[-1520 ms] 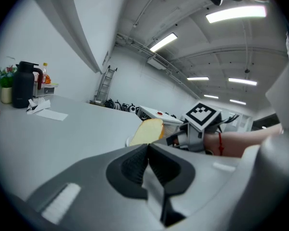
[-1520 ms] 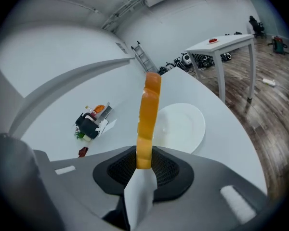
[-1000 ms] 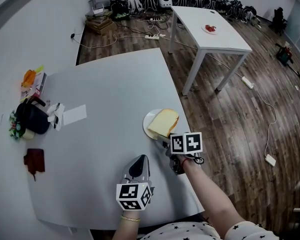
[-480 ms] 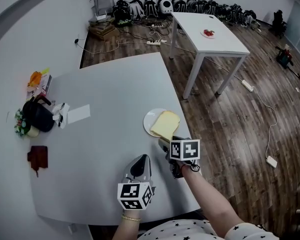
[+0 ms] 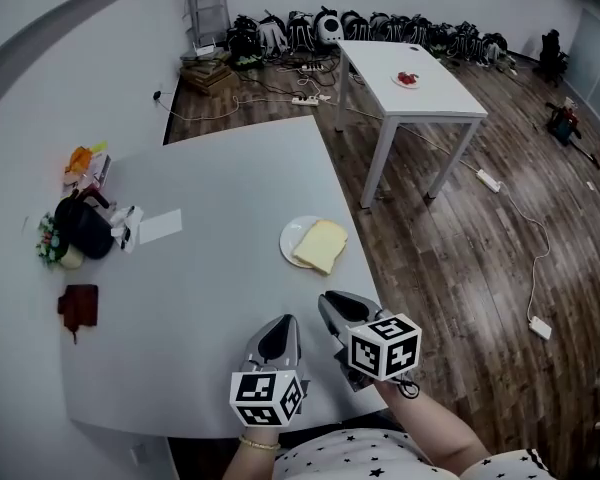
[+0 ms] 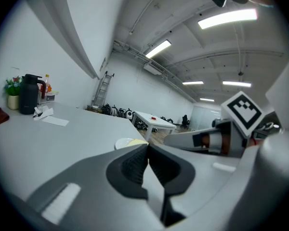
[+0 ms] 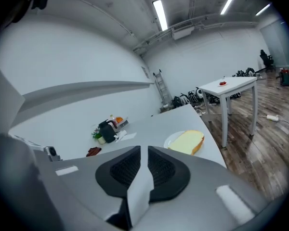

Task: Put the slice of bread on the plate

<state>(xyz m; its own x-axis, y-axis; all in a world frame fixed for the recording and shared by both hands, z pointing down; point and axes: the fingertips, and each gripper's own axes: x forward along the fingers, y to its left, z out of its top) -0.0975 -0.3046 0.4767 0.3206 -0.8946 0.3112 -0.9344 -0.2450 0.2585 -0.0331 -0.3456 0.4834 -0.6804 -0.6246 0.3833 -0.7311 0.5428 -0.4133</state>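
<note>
Work on the bread (image 5: 320, 245) looks done to me. A second ago my right gripper (image 5: 332, 302) was right up at the plate (image 5: 287, 240), with its tips by the near edge of the slice. Now it has pulled back toward me and lifted off the grey table (image 5: 210, 168) — there is bare table between its tips and the plate. Its jaws are closing, with only a thin gap left and nothing between them. My left gripper (image 5: 277, 330) has come back a little too. Its jaws are pressed together and hold nothing.

The bread lies flat on the plate, all by itself. One side pokes out past the rim, on the side nearest the table's edge. Nothing touches it. So I think the job is finished — I only need to keep my hands away so I don't bump it.

Words to read? I can find none. The cubes on my grippers have black and white squares, not letters. The black jug (image 5: 80, 230) and the white paper (image 5: 160, 226) far off to my left are too small to show any name.
</note>
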